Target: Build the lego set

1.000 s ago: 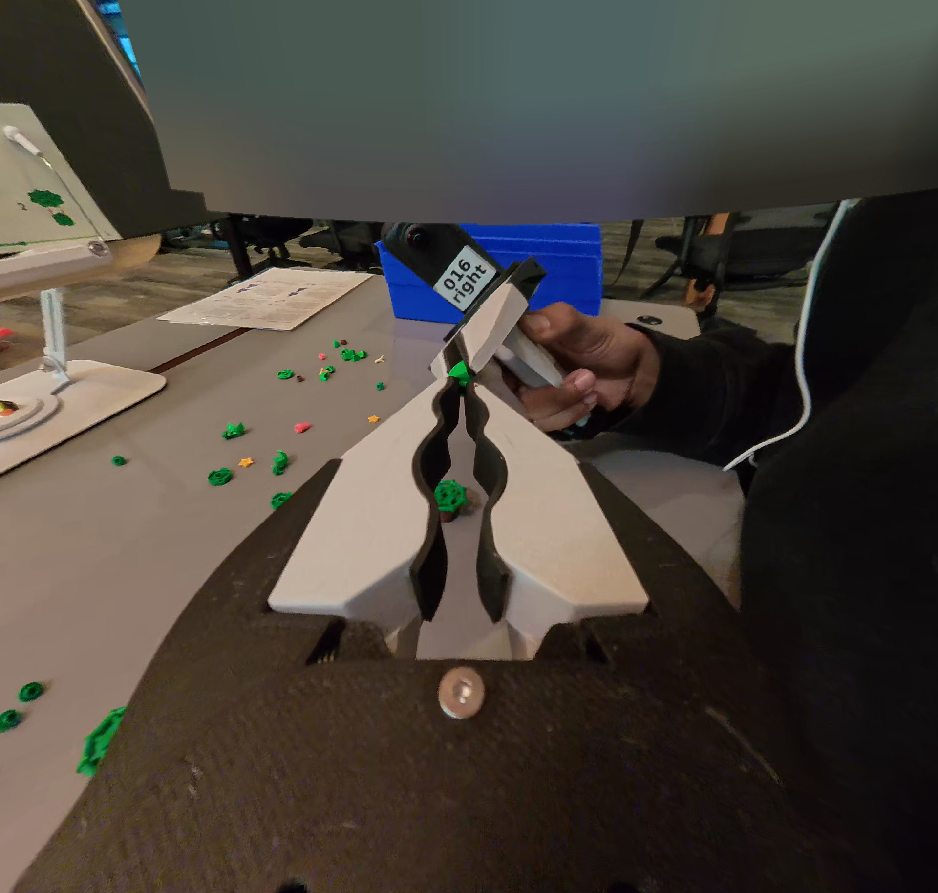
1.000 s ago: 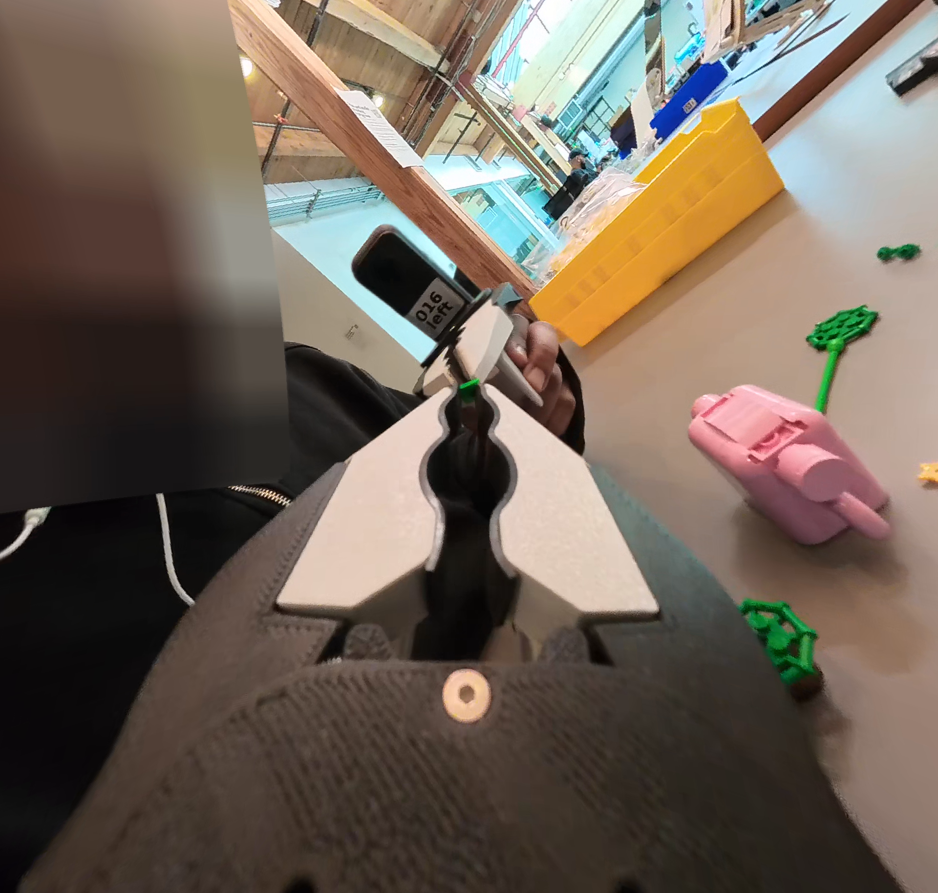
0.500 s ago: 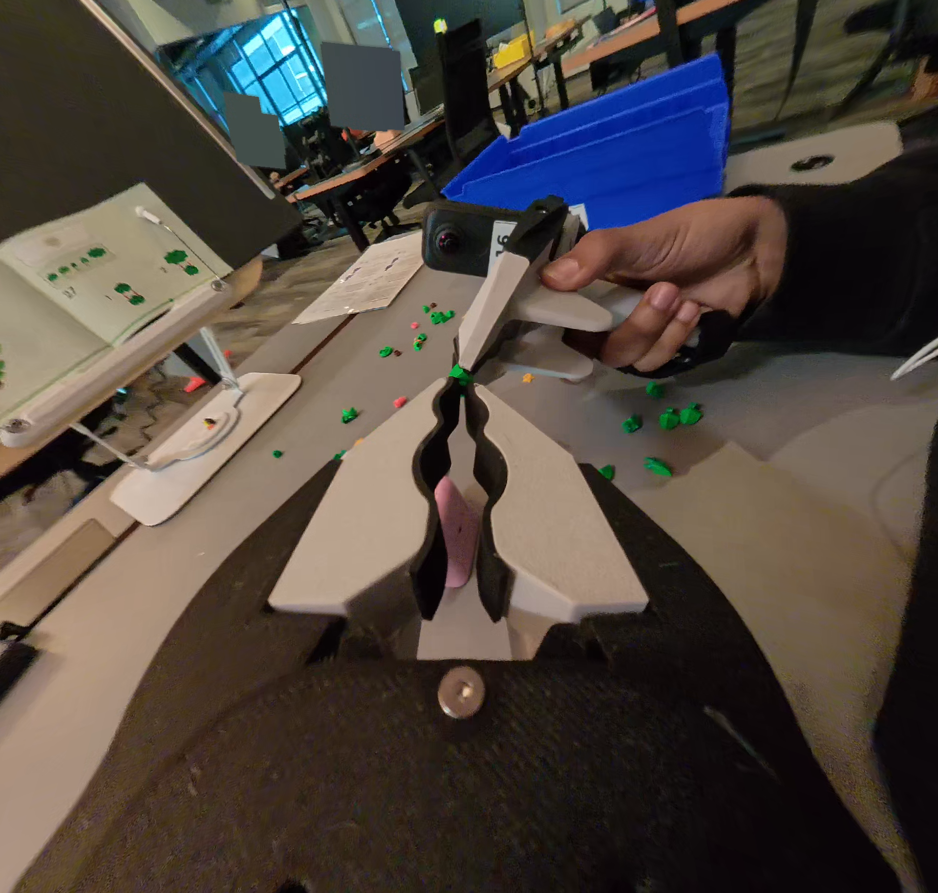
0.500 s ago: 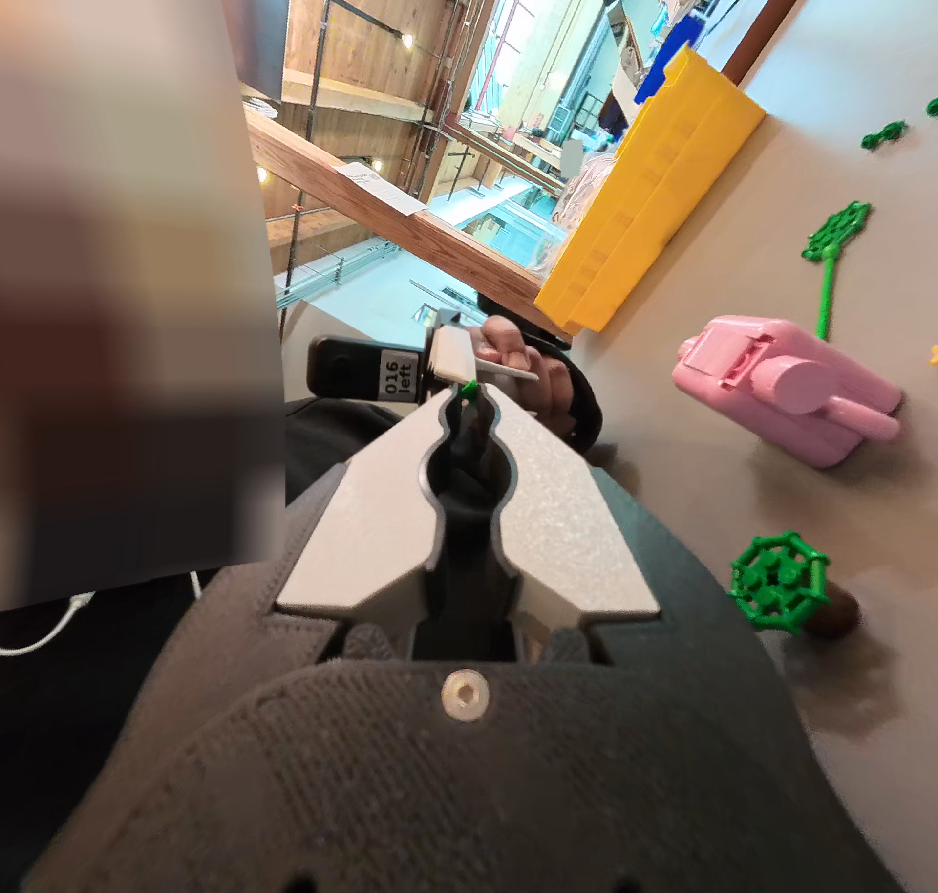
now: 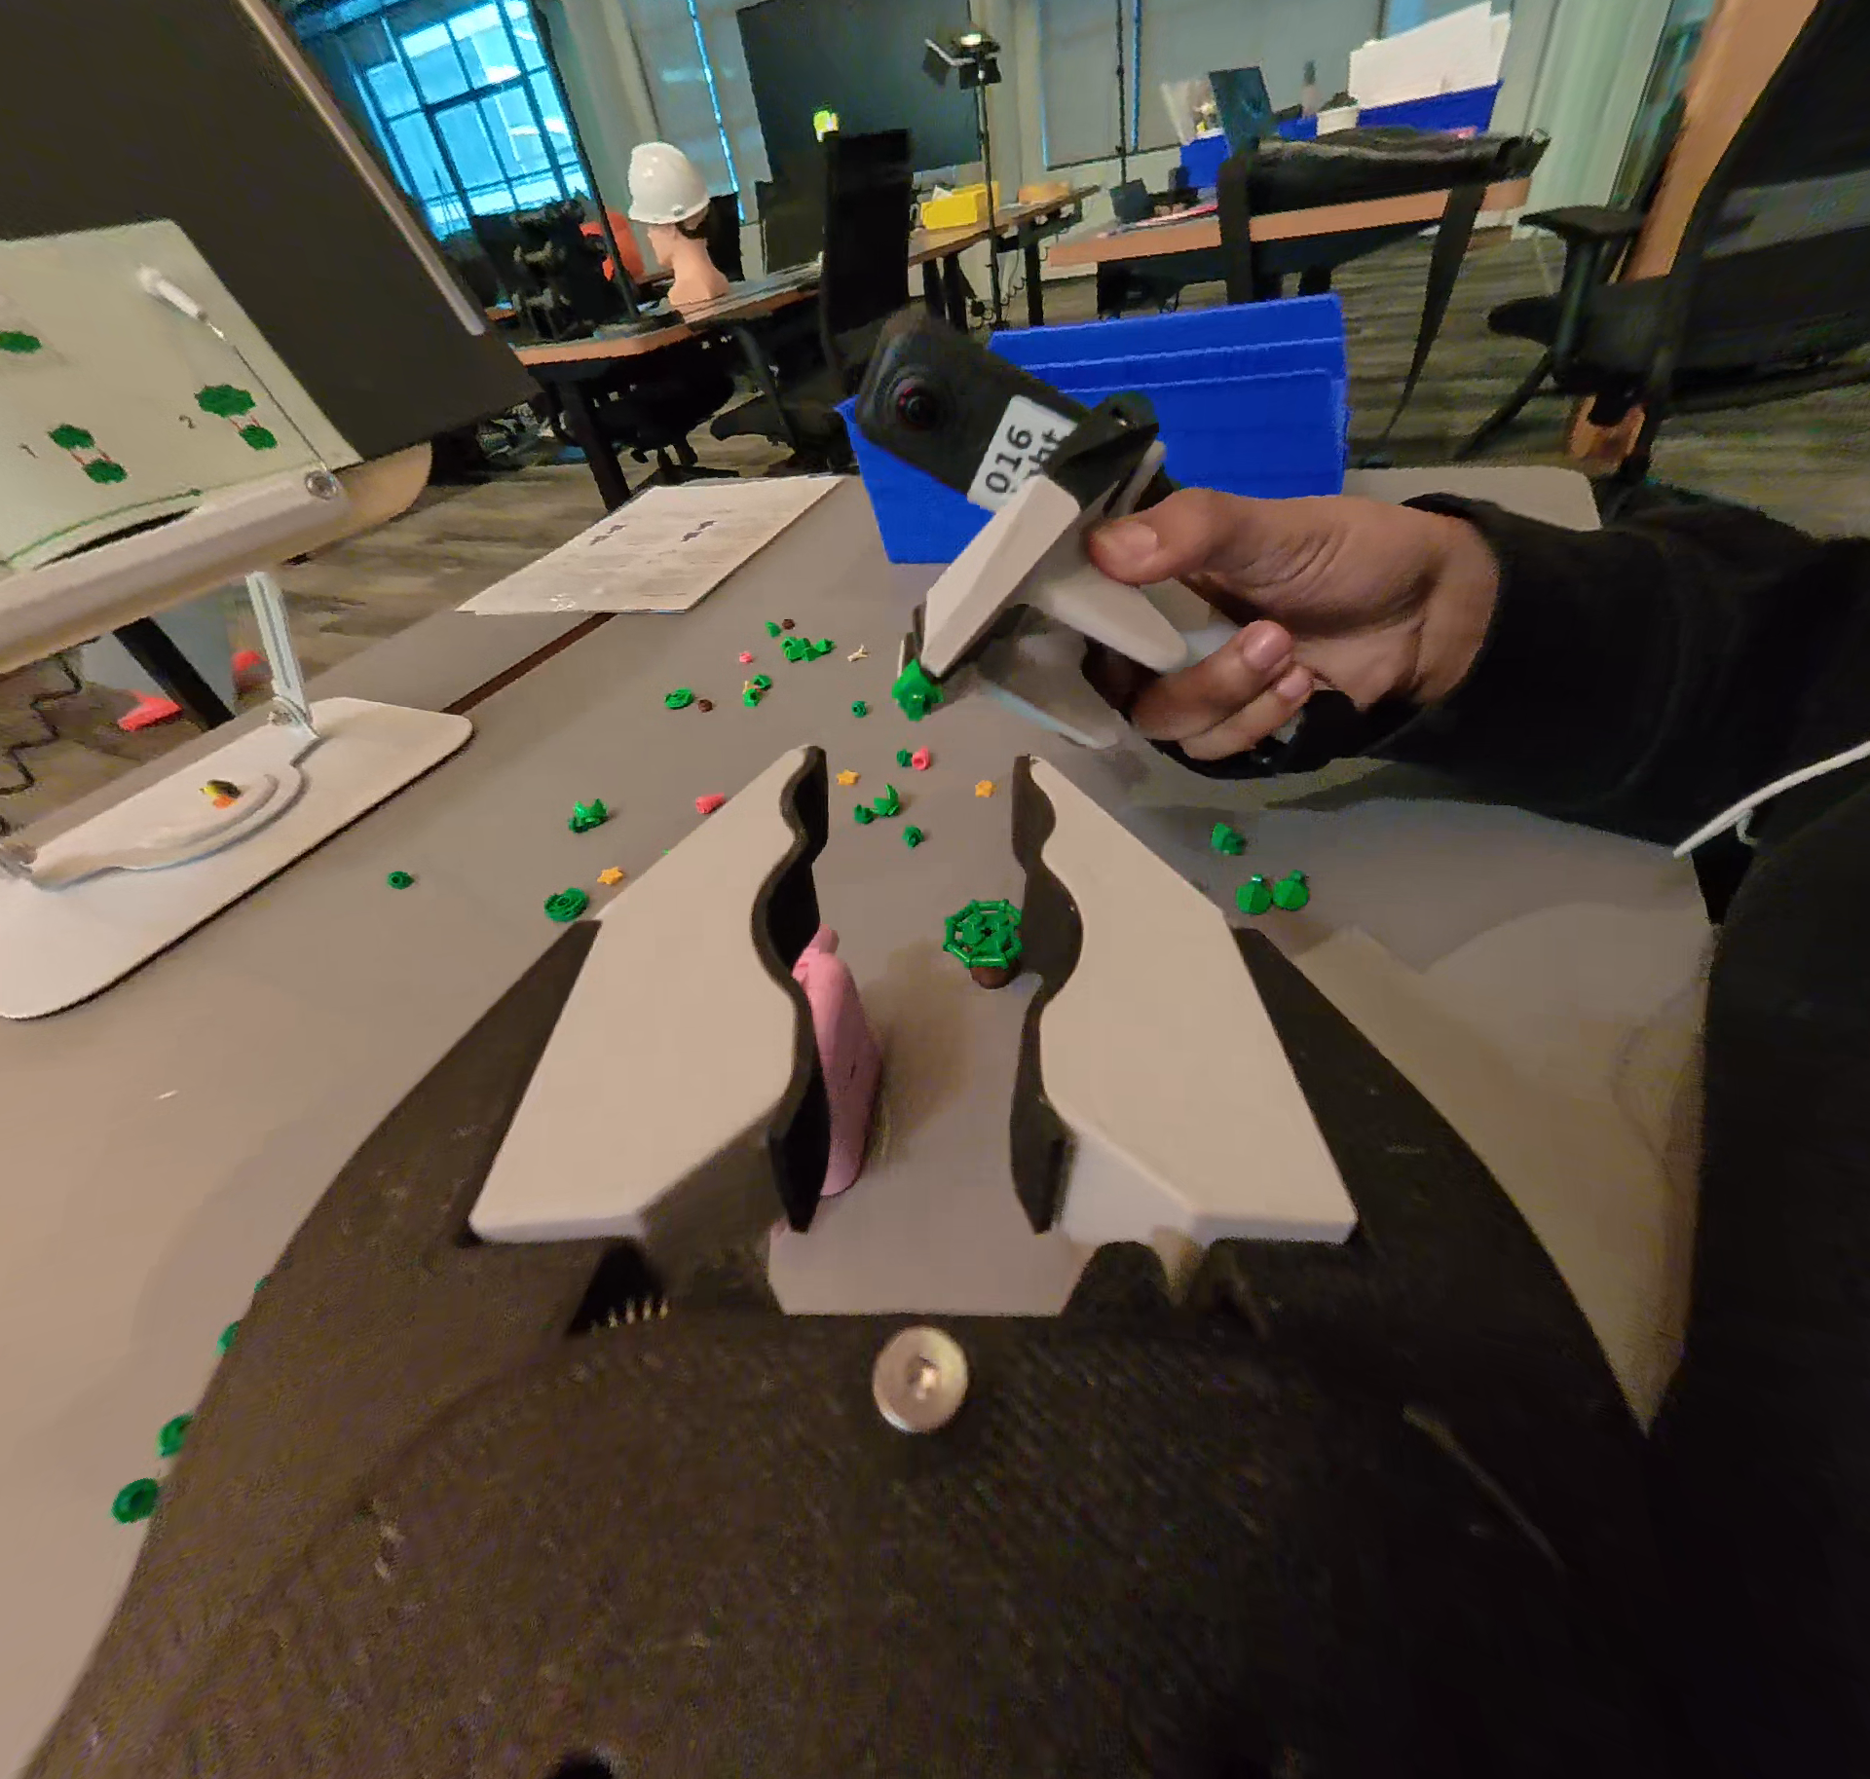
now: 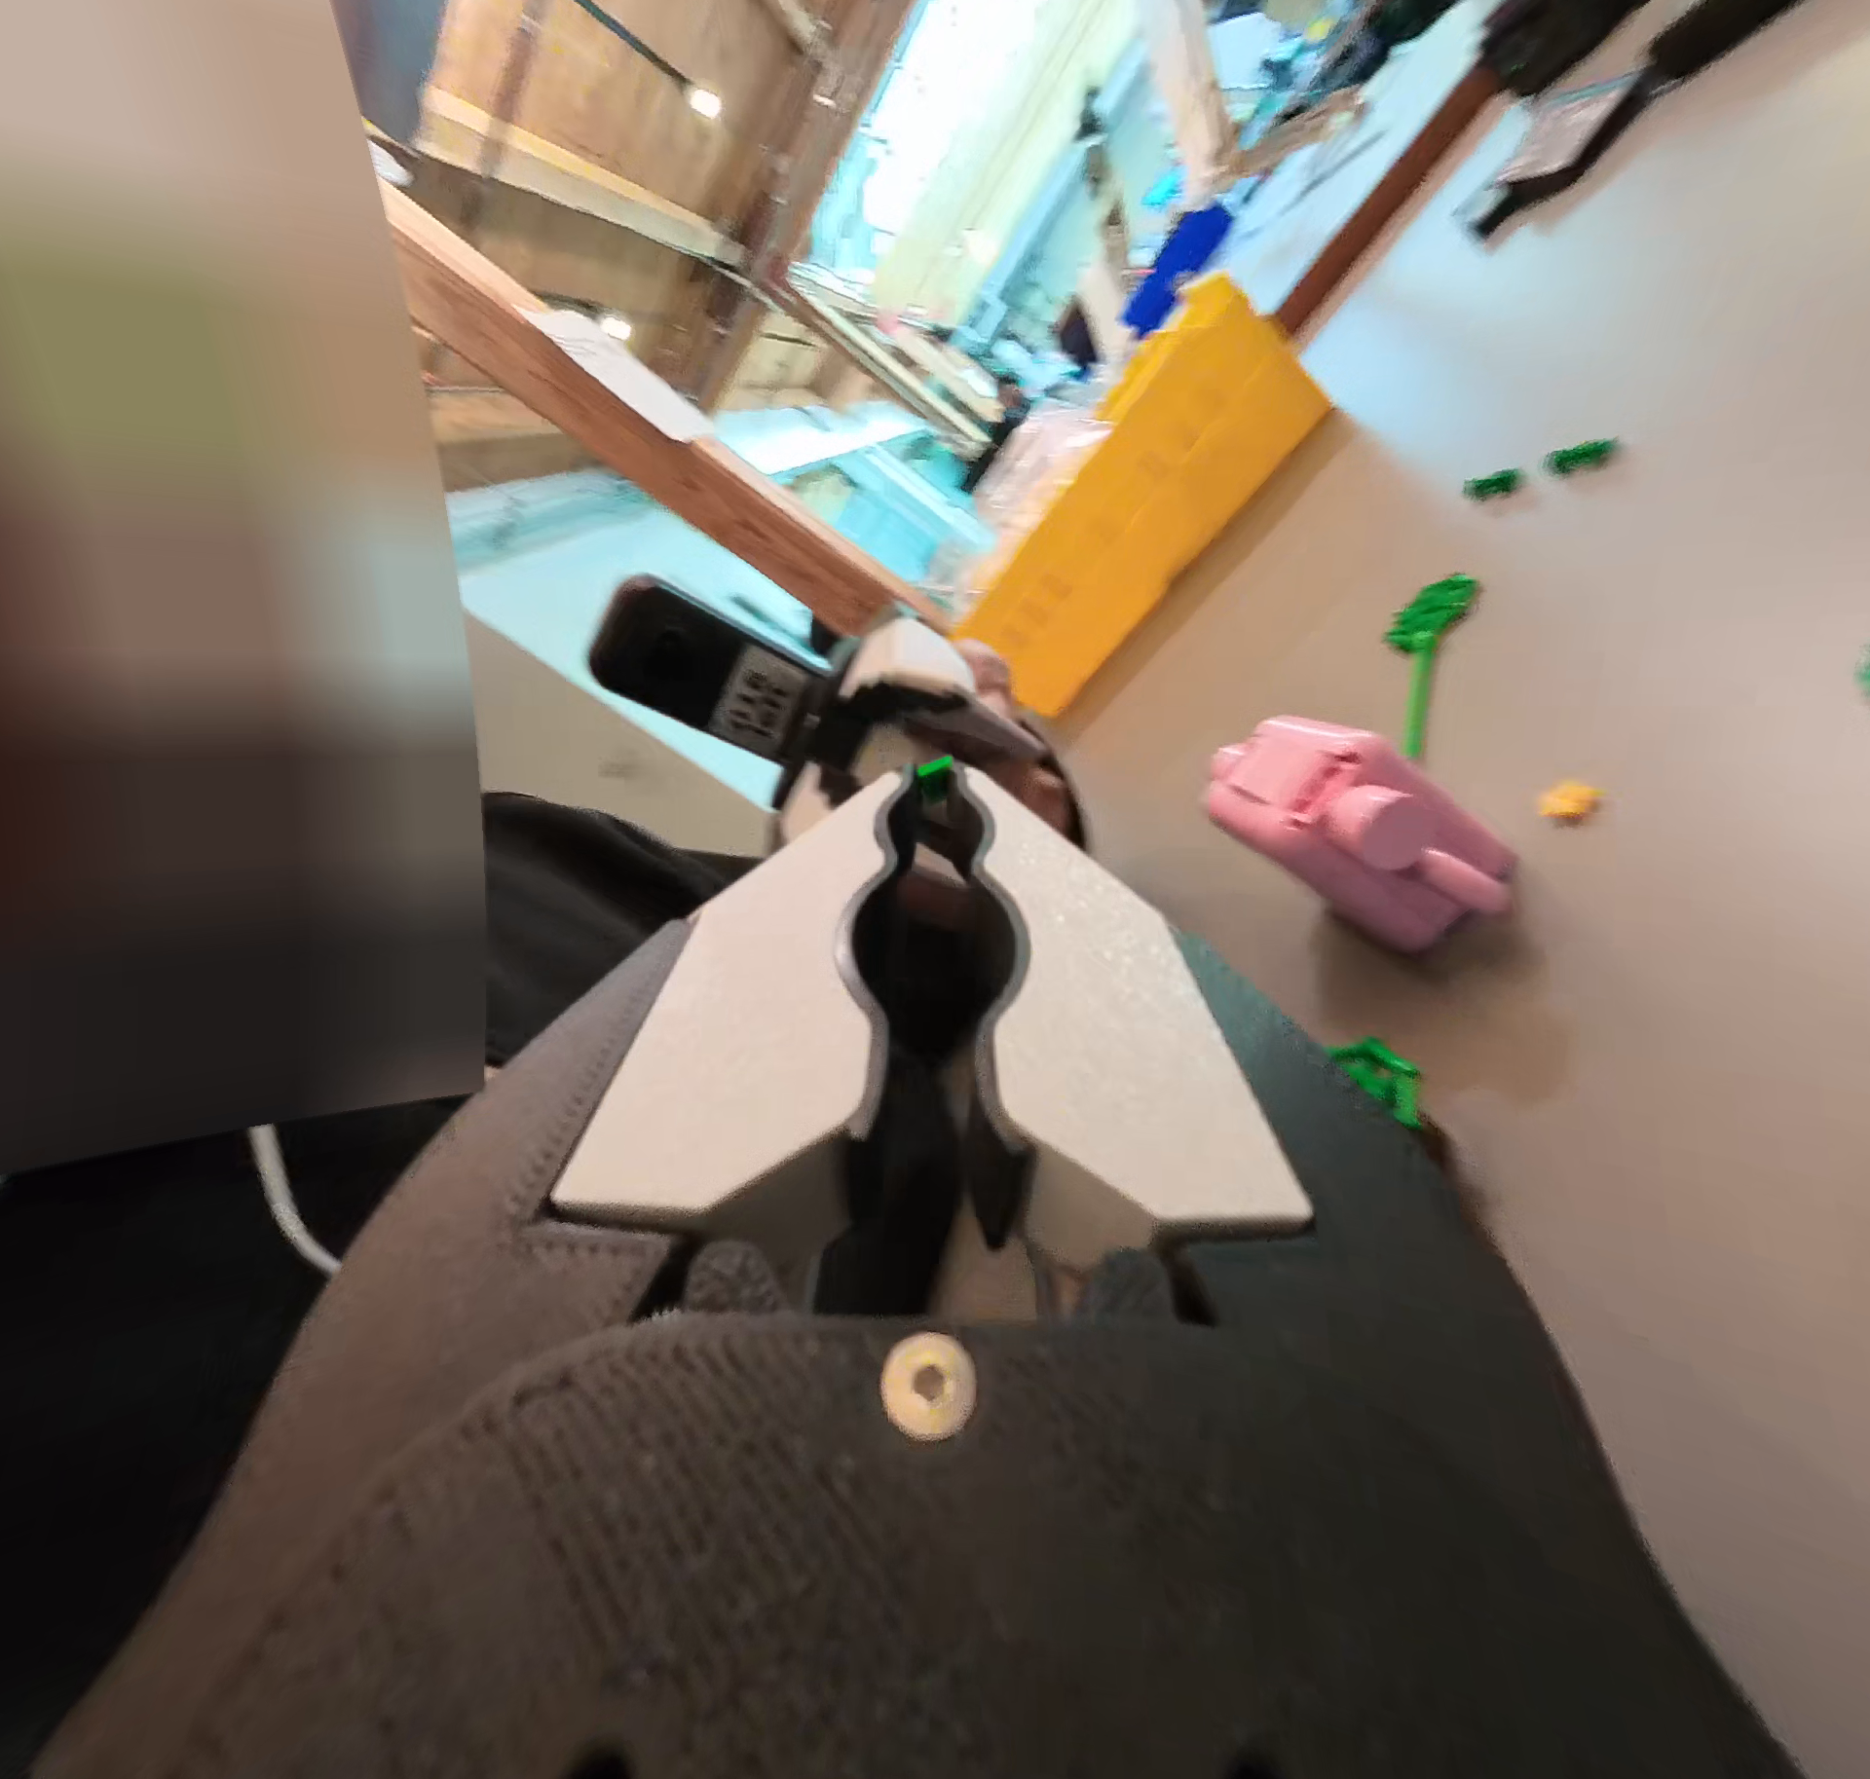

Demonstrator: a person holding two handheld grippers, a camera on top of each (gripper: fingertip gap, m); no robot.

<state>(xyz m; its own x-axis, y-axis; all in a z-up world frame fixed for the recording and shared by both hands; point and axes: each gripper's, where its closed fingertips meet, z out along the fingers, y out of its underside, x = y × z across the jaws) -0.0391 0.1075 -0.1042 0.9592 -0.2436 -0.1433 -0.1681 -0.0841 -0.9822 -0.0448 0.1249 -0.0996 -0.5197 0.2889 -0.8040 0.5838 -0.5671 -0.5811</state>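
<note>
Left wrist view: the left claw [image 5: 919,779] gapes empty above the surface [image 5: 334,1002] — one pink brick separator [image 5: 838,1053], one green web piece [image 5: 982,931], one blue bin [image 5: 1214,395].

Right wrist view: the right claw [image 6: 933,788] pinches one small green piece [image 6: 933,772] — beside one yellow bin [image 6: 1164,516].

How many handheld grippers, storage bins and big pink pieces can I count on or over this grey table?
Grippers: 2 (left gripper, open; right gripper, shut on a small green piece)
Storage bins: 2 (blue bin, yellow bin)
Big pink piece: 1
Total: 5
</note>
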